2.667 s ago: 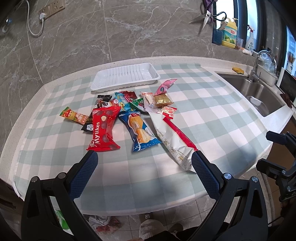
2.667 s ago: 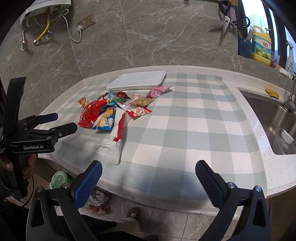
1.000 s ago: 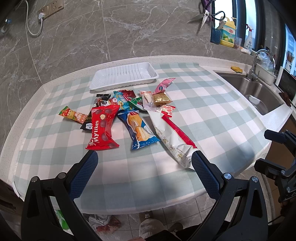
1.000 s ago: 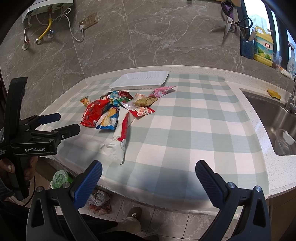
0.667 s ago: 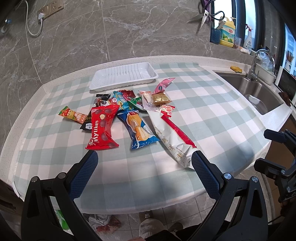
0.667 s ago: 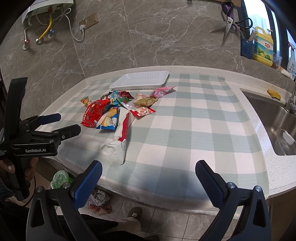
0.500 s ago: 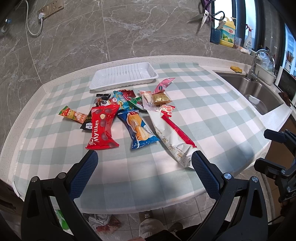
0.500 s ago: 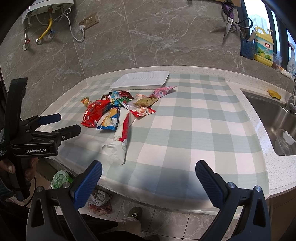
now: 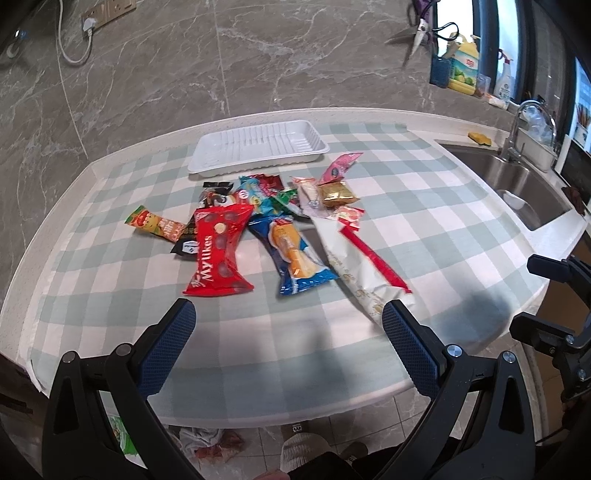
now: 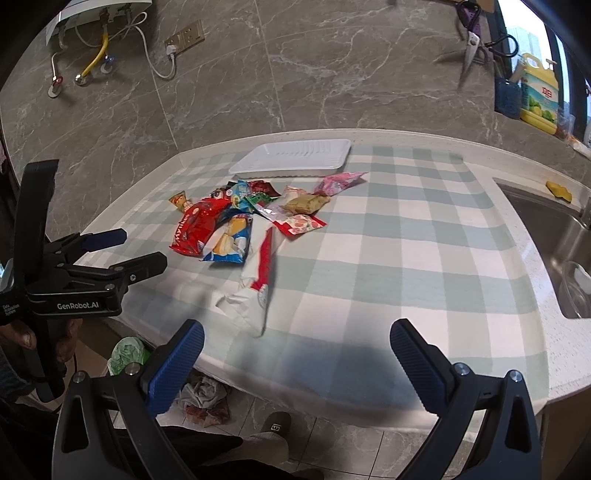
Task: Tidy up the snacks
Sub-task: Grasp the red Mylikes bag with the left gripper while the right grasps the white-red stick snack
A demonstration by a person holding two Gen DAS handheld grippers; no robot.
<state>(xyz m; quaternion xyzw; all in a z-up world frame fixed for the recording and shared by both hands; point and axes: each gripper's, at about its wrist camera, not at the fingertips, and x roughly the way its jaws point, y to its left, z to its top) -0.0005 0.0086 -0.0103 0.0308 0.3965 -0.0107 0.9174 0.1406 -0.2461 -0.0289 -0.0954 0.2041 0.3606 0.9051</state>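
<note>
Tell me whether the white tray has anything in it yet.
Empty. The white tray shows only its bare ribbed floor in both views, and every snack packet, like the red Mylikes bag, lies outside it on the checked cloth.

white tray [image 9: 258, 146], green-checked tablecloth [image 9: 424, 221]

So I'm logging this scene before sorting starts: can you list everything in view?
tray: one, white, holds nothing, far side of cloth
checked cloth: one, green-white, over the counter
snack packets: about a dozen, mixed colours, piled before the tray
red packet: one, near left of pile
blue packet: one, pile's middle
long white-red packet: one, near right
sink: one, steel, far right
yellow bottle: one, back ledge
scissors: one, on wall
left tongs: open, near edge
right tongs: open, near edge
</note>
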